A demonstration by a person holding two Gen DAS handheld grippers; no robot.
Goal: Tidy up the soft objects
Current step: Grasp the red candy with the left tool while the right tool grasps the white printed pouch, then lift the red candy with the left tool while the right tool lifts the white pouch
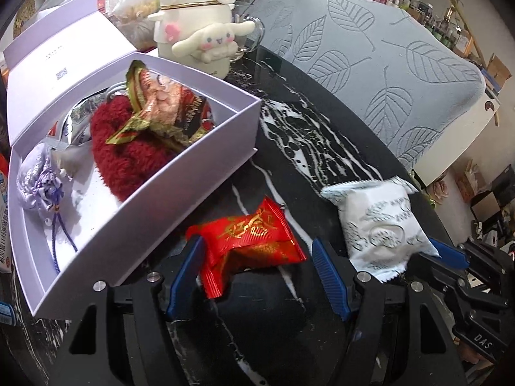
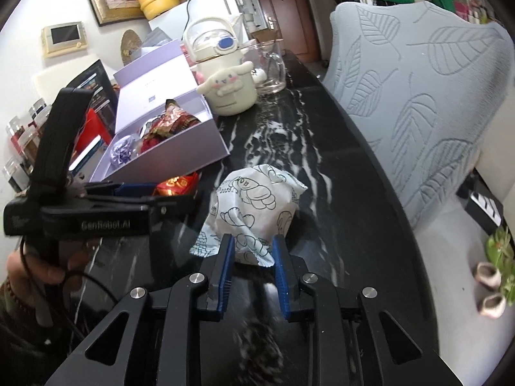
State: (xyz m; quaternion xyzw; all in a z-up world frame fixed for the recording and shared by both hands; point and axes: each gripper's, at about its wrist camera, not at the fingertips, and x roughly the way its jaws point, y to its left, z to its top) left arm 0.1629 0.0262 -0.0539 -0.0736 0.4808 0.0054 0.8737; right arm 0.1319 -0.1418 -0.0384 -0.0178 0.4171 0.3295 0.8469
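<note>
While both packets lie on the table, these lines tell what might go wrong and how the fingers stand.

Slip risk: the right gripper [image 2: 252, 257] pinches only the near crinkly edge of the white packet [image 2: 257, 206]; I think that thin edge could slide out when lifted, because the puffy packet hangs heavy past the pads.

Squash risk: the soft snack inside may get crushed if the pinch moves onto the fat middle.

Red packet risk: the left gripper [image 1: 257, 257] has the red packet [image 1: 248, 241] only partly between its fingers; a close from here may catch just a corner and flip it away.

Bump risk: both grippers sit near each other, so they could knock together on the way to the box.

Box risk: the purple box [image 1: 199, 157] at 10 o'clock is already crowded by the fuzzy red pouch [image 1: 125, 157], so a dropped packet may perch on top.

Left fingers: about half open, holding nothing; the left one touches the red packet's edge.

Right fingers: pulled in narrow, squeezing the white packet's edge.

White packet place: on the dark table [image 2: 338, 193], at 3 o'clock from the red packet.
</note>
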